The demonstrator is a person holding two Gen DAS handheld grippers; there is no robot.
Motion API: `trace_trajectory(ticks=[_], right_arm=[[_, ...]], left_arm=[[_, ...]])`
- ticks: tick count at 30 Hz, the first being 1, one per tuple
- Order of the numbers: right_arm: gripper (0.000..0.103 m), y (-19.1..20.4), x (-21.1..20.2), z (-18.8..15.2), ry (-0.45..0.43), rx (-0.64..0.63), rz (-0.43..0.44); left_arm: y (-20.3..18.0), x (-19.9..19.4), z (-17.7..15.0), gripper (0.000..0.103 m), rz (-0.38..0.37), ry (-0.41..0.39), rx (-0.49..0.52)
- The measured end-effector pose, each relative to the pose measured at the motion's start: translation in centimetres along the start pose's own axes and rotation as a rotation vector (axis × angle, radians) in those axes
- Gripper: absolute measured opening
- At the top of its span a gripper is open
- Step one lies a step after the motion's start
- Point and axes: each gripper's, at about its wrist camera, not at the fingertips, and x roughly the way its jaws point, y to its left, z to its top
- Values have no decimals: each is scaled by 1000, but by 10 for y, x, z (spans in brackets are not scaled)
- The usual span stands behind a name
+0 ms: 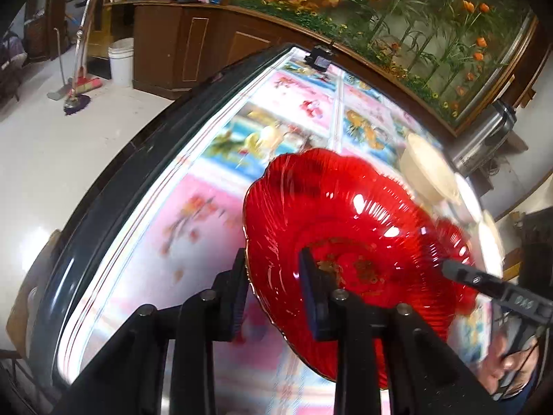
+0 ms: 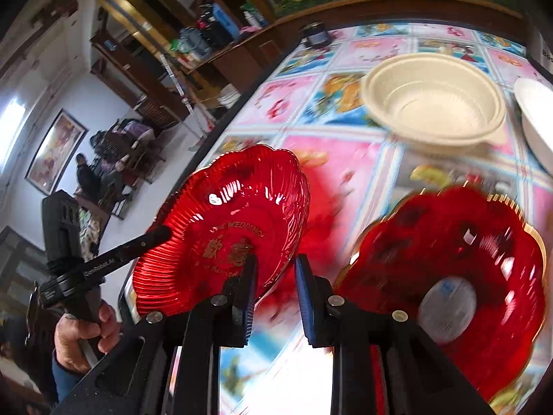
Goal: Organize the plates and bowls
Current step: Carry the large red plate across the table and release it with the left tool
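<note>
Left gripper (image 1: 273, 294) clamped on red plate (image 1: 345, 228) rim, overhanging table (image 1: 114, 186) edge; right gripper (image 2: 274, 297) jaws parted, empty; second red plate (image 2: 459, 263) right of it.

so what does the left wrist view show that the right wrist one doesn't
only left wrist: the mop head on the floor, a silver canister past the table. only right wrist: a second red plate, blurred, and a framed picture on the wall. both: the held red plate in the left tool, the cream bowl, the patterned tablecloth.

Left gripper (image 1: 274, 290) clamped (jaws narrowed) — right gripper (image 2: 274, 297) parted, gripping nothing.
</note>
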Motion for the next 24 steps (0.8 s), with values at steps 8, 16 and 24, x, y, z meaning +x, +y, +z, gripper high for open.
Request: trace_trajectory(ticks=[8, 16, 24], right_arm=[[25, 24, 6, -27, 14, -35, 39], [27, 22, -9, -35, -31, -50, 40], [27, -33, -49, -34, -124, 33, -117]], left_arm=[[15, -21, -28, 32, 38, -50, -13], [15, -45, -29, 60, 27, -118, -14], [-14, -80, -37, 66, -30, -179, 42]])
